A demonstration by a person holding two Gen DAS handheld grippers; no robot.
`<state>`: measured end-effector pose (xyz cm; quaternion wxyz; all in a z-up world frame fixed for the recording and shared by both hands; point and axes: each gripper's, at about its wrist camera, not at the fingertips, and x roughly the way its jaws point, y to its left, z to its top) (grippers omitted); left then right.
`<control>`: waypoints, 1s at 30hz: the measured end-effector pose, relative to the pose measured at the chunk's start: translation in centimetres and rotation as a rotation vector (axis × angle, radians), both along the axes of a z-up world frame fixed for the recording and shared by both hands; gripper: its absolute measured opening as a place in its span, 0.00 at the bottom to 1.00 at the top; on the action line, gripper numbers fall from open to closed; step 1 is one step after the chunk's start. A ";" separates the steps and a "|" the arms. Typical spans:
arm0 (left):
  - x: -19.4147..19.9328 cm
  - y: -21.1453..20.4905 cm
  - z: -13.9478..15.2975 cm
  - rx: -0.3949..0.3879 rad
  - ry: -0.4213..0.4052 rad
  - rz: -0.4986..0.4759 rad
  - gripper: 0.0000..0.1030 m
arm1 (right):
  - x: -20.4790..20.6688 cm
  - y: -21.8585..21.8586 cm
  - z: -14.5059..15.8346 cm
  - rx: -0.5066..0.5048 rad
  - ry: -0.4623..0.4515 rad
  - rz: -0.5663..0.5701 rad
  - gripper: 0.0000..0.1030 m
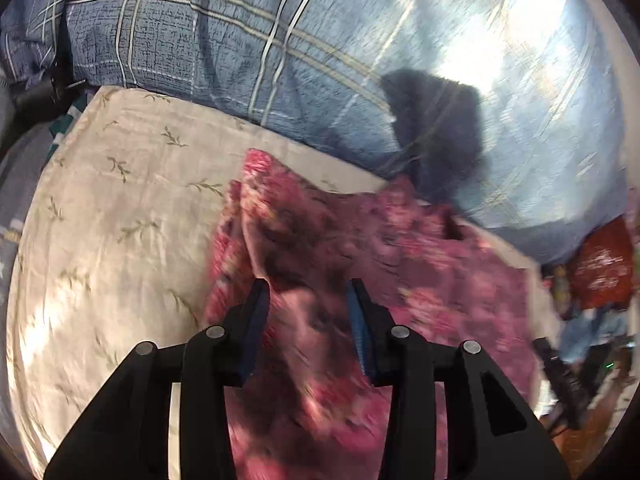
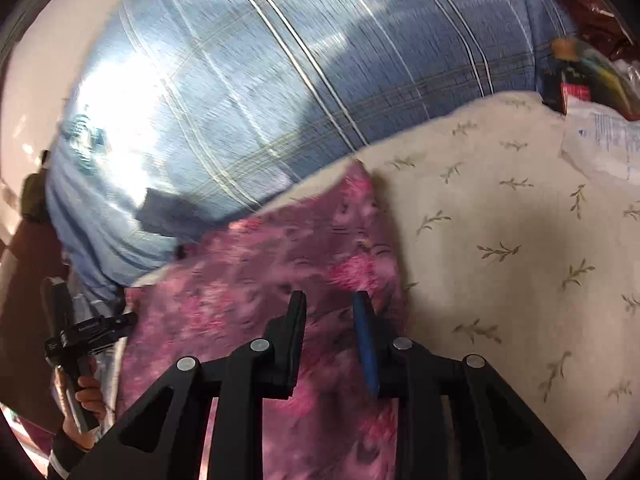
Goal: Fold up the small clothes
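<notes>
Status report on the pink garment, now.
Left gripper open, right gripper open, both above the pink floral garment. Garment rumpled on cream leaf-print sheet, unfolded. Blue plaid pillow behind; nothing blocking.

Strong daylight, blown to white glare on the blue plaid pillow [image 1: 500, 40] [image 2: 132, 128]. Dark shadow patch just below that glare. Pink floral cloth [image 1: 360, 248] [image 2: 280, 248] smeared by motion blur. Fisheye bending, black vignette at corners.
</notes>
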<state>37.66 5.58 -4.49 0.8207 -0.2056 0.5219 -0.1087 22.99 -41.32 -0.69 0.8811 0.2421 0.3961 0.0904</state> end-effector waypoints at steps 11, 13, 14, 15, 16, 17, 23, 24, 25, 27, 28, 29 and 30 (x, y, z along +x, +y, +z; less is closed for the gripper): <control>-9.9 0.7 -1.0 0.175 0.007 -0.059 0.50 | -5.5 0.3 -1.8 -0.058 0.067 -0.003 0.31; -11.0 1.9 0.3 0.111 -0.012 -0.056 0.50 | -6.6 1.8 -0.4 -0.050 0.032 0.041 0.33; -11.7 2.9 0.6 0.109 -0.017 -0.048 0.50 | -7.3 2.8 0.2 -0.065 0.023 0.068 0.35; -11.9 3.4 0.8 0.110 -0.020 -0.033 0.50 | -7.9 4.3 0.4 -0.084 0.014 0.102 0.40; -11.6 3.6 0.8 0.107 -0.017 -0.021 0.50 | -8.5 6.2 0.6 -0.111 0.006 0.148 0.44; -11.7 4.7 0.7 0.099 0.002 -0.003 0.50 | -8.9 8.3 0.6 -0.145 0.002 0.197 0.44; -12.7 9.1 0.1 0.031 0.049 0.053 0.50 | -10.8 22.3 -0.3 -0.342 -0.049 0.548 0.47; -12.4 9.3 0.1 0.036 0.052 0.054 0.50 | -11.0 24.5 -0.4 -0.385 -0.078 0.590 0.50; -12.3 9.7 0.0 0.040 0.056 0.056 0.50 | -11.6 26.9 -0.4 -0.430 -0.111 0.639 0.56; -12.0 10.8 -0.1 0.038 0.064 0.058 0.50 | -12.4 30.6 -0.9 -0.521 -0.166 0.712 0.61; -11.6 11.2 -0.1 0.032 0.071 0.055 0.50 | -12.7 32.5 -1.3 -0.584 -0.192 0.741 0.61; -11.3 11.4 -0.2 0.025 0.078 0.048 0.50 | -12.8 34.1 -1.8 -0.633 -0.217 0.760 0.61; -10.9 11.6 -0.3 0.018 0.083 0.042 0.50 | -12.6 35.4 -2.4 -0.687 -0.235 0.765 0.61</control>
